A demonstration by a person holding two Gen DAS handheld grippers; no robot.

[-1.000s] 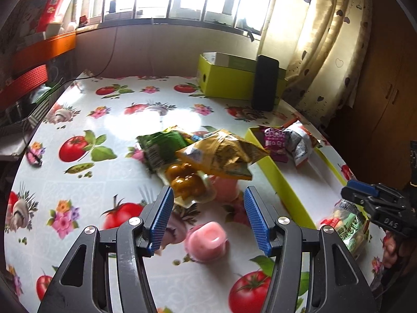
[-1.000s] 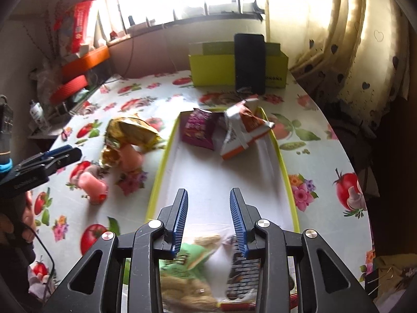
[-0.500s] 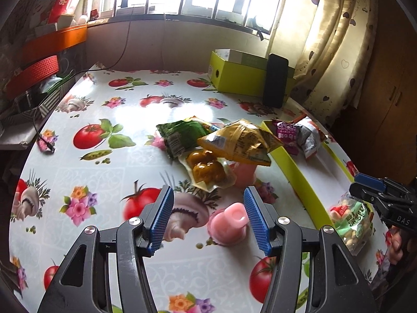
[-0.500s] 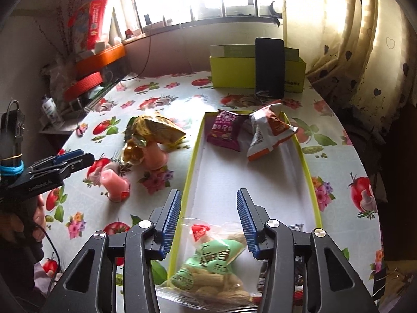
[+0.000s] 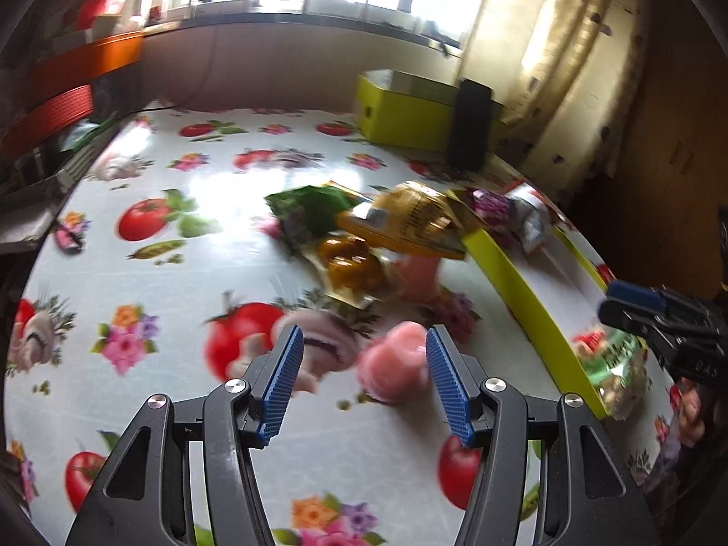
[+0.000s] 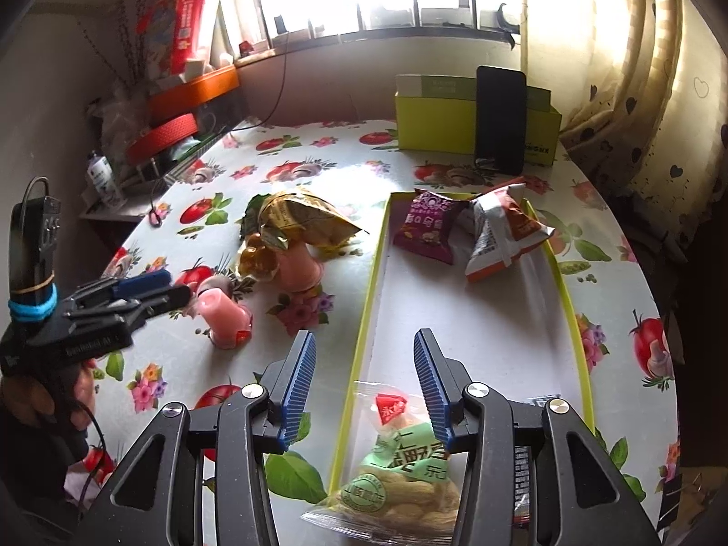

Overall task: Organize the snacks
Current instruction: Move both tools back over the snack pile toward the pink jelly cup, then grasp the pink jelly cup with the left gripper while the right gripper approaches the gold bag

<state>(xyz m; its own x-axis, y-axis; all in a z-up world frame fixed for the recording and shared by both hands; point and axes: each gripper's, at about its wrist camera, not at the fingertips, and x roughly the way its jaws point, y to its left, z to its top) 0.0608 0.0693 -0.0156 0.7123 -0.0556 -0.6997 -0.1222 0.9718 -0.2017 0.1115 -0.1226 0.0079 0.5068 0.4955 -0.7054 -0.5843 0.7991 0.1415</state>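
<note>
While the yellow-rimmed tray (image 6: 574,314) holds a purple packet (image 6: 427,227), an orange-white packet (image 6: 500,234) far and a peanut bag (image 6: 400,464) near, both claws gape empty: right claw (image 6: 364,386) above the bag, left claw (image 5: 361,380) around a pink jelly cup (image 5: 396,368) on the surface; only the right view shows the cup sharply.
</note>
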